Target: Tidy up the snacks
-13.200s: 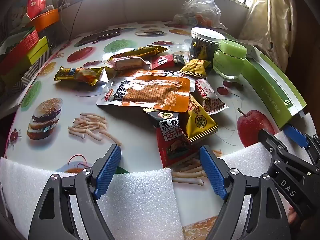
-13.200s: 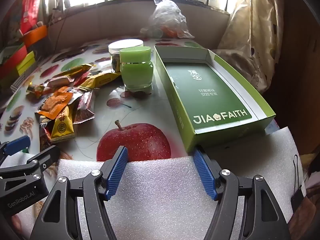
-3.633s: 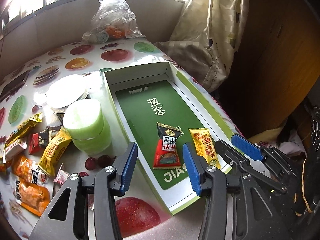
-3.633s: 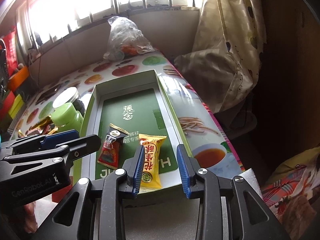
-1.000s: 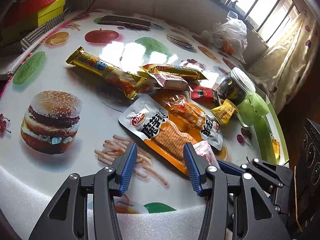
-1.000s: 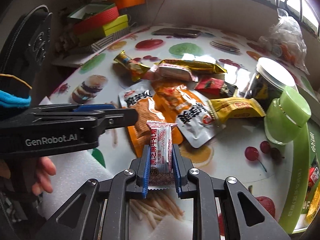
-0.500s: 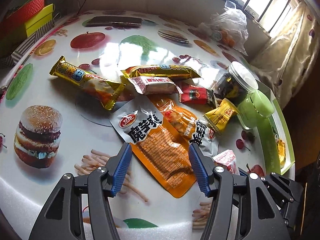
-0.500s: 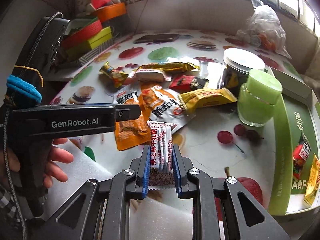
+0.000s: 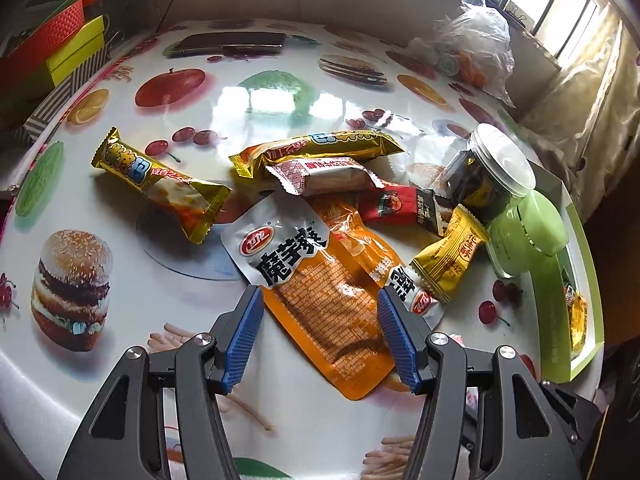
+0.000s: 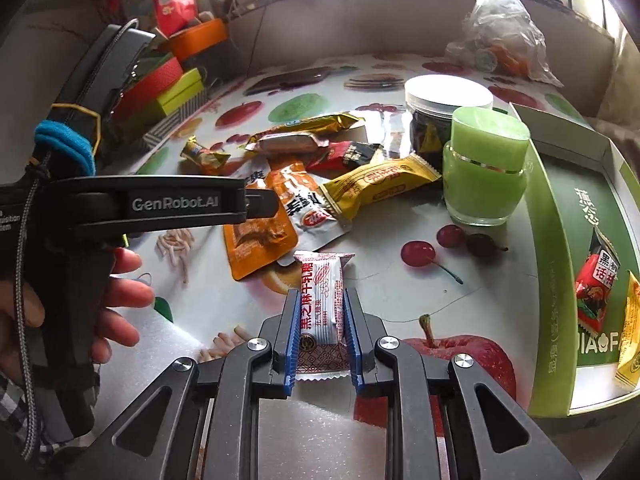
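Observation:
My right gripper is shut on a white and red candy packet, held upright above the table. My left gripper is open, its fingers straddling an orange snack pouch in the pile; it also shows in the right wrist view. Around it lie a yellow bar, a second gold bar, a white-red packet, a red-black packet and a yellow candy. The green box at the right holds a red packet and a yellow packet.
A green jar and a white-lidded jar stand between the pile and the box. A clear plastic bag sits at the back. Coloured boxes are stacked at the left edge. A dark phone lies at the far side.
My right gripper has carried the candy packet to the right, toward the green box. My left gripper has moved in lower over the orange pouch, still open.

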Motion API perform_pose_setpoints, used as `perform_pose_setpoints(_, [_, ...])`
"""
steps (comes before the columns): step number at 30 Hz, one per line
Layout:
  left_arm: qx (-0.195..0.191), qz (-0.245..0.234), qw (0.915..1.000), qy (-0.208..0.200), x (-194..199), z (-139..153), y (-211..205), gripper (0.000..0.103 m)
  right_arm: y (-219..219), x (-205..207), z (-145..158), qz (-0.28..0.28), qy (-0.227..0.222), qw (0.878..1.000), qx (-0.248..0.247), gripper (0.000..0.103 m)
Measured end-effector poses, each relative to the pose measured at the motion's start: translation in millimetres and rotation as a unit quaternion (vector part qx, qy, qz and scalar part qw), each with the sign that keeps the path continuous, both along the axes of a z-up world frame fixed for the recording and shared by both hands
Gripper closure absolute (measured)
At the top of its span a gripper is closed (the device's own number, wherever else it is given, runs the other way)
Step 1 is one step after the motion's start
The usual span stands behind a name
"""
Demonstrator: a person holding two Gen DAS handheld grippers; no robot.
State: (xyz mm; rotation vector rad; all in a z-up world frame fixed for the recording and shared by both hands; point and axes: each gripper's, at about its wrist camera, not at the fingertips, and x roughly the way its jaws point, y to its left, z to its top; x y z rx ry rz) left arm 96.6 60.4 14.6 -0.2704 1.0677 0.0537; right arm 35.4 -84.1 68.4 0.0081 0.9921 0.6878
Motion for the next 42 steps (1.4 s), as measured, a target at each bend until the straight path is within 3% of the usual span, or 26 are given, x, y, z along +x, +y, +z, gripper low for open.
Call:
perform_pose_setpoints(21, [-0.004, 0.044, 0.999, 0.001, 14.7, -0.4, -5.8, 0.043, 5.5, -0.7, -0.8, 0.019, 0.005, 1.0, 0.018, 0.083])
perform_pose_setpoints(23, [-0.002, 0.041, 0.9991, 0.001, 14.0, -0.2, -4.9, 0.048, 4.4, -1.2, -0.8, 0.02, 0.004, 1.0, 0.017, 0.083])
perform_pose_setpoints(25, [0.003, 0.044, 0.999, 0.0, 12.9, 0.6, -3.1, 0.065, 4.0, -0.9, -0.9, 0.019, 0.005, 1.0, 0.017, 0.083])
perform_pose_setpoints(27, [0.005, 0.04, 0.9992, -0.004, 12.0, 1.2, -2.0, 0.073, 3.3, -0.7, -0.9, 0.019, 0.005, 1.0, 0.018, 0.083])
perform_pose_setpoints(31, [0.0, 0.033, 0.9994, -0.008, 10.1, 2.0, 0.1, 0.08, 4.1, -1.3, -0.8, 0.018, 0.003, 1.0, 0.015, 0.083])
perform_pose_setpoints(33, [0.005, 0.029, 0.9995, -0.013, 8.5, 2.7, 1.2, 0.1, 3.9, -2.5, -0.6, 0.016, 0.003, 1.0, 0.014, 0.083])
perform_pose_setpoints(41, [-0.015, 0.016, 0.9996, -0.016, 3.4, 3.5, 5.8, 0.1, 3.7, -6.8, -0.7, 0.008, 0.004, 1.0, 0.015, 0.083])
perform_pose_setpoints(42, [-0.022, 0.015, 0.9996, -0.01, 4.6, 2.7, 5.1, 0.094, 3.7, -7.3, -0.9, 0.008, 0.004, 1.0, 0.016, 0.083])
